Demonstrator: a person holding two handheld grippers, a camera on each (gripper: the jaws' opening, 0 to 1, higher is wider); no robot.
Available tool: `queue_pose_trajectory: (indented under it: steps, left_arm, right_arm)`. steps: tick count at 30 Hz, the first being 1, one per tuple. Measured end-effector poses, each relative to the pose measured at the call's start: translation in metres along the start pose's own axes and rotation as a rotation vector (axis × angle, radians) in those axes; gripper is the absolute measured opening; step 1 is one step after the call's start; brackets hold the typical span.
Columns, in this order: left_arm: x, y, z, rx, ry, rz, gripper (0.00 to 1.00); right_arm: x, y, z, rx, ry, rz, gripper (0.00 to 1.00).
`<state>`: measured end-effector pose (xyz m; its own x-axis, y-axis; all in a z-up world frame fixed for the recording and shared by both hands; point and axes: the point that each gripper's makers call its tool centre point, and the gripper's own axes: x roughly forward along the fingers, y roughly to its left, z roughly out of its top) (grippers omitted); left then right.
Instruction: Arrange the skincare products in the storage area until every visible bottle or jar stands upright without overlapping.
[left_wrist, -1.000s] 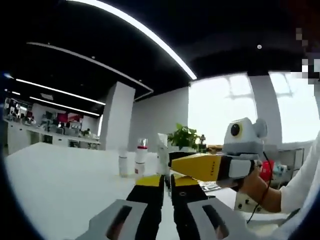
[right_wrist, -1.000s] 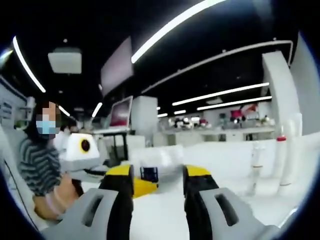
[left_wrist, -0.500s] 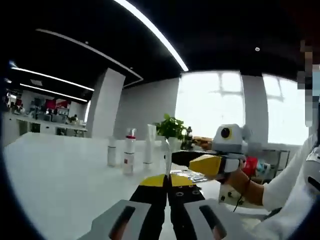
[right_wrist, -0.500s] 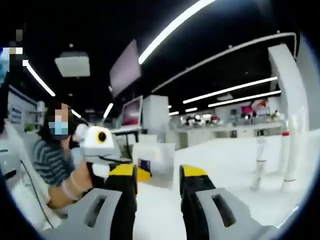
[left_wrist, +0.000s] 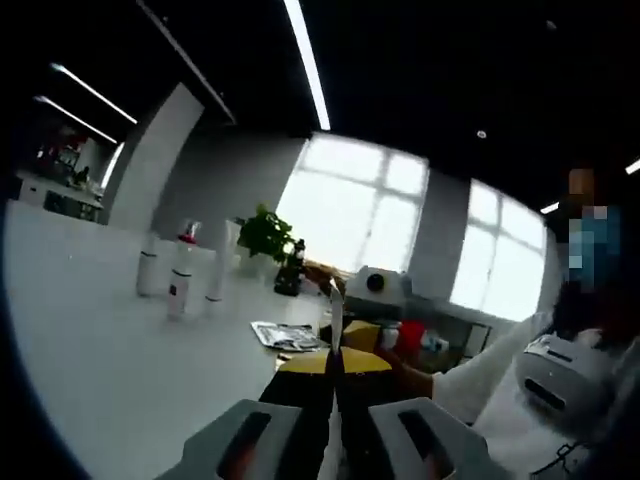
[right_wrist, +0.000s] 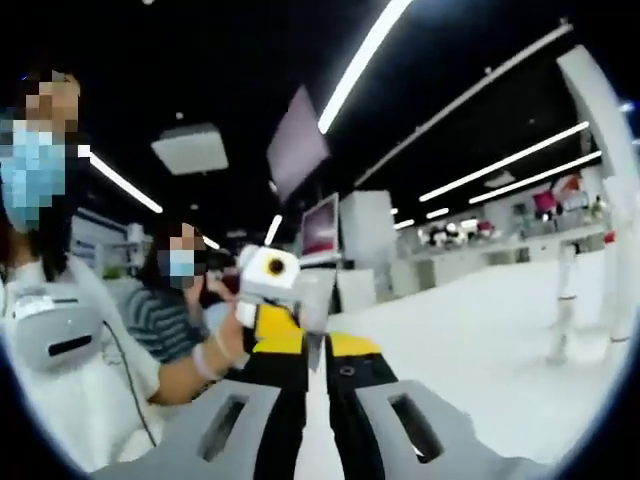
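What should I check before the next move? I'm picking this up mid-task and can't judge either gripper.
1. Bottles on the table upright: ok. The red-capped bottle, white bottle and white tube stand apart.
2. Left gripper load identified: cannot tell. It is shut on a thin white item.
3. Right gripper empty: cannot tell. Its jaws are nearly together.
4. Bottles centred ahead: not ok. They sit off to the side in both views.
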<state>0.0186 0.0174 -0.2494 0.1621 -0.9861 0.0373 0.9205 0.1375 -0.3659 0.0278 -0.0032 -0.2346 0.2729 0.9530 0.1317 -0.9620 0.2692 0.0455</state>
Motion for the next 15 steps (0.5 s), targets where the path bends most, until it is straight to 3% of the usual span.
queue_pose_trajectory:
  steps: [2, 5, 6, 8, 10, 15]
  left_arm:
    - [0.000, -0.001, -0.001, 0.002, 0.003, -0.006, 0.00]
    - [-0.002, -0.011, -0.006, 0.004, 0.014, -0.058, 0.00]
    - [-0.003, -0.011, -0.006, 0.002, 0.015, -0.060, 0.01]
    - [-0.003, -0.012, -0.006, 0.007, 0.006, -0.063, 0.02]
    - [-0.003, -0.005, -0.003, 0.029, -0.017, -0.015, 0.04]
    - [-0.007, -0.004, -0.002, -0.007, -0.024, -0.024, 0.04]
  right_arm:
    - [0.000, 0.000, -0.001, -0.002, 0.007, -0.003, 0.03]
    - [0.000, 0.013, -0.002, 0.098, -0.005, 0.079, 0.00]
    - [-0.001, 0.015, -0.002, 0.092, -0.010, 0.093, 0.00]
    - [0.000, 0.011, -0.002, 0.102, -0.016, 0.067, 0.00]
    - [0.000, 0.011, 0.000, 0.138, -0.028, 0.075, 0.00]
    - [-0.003, 0.006, 0.005, 0.191, -0.062, 0.073, 0.00]
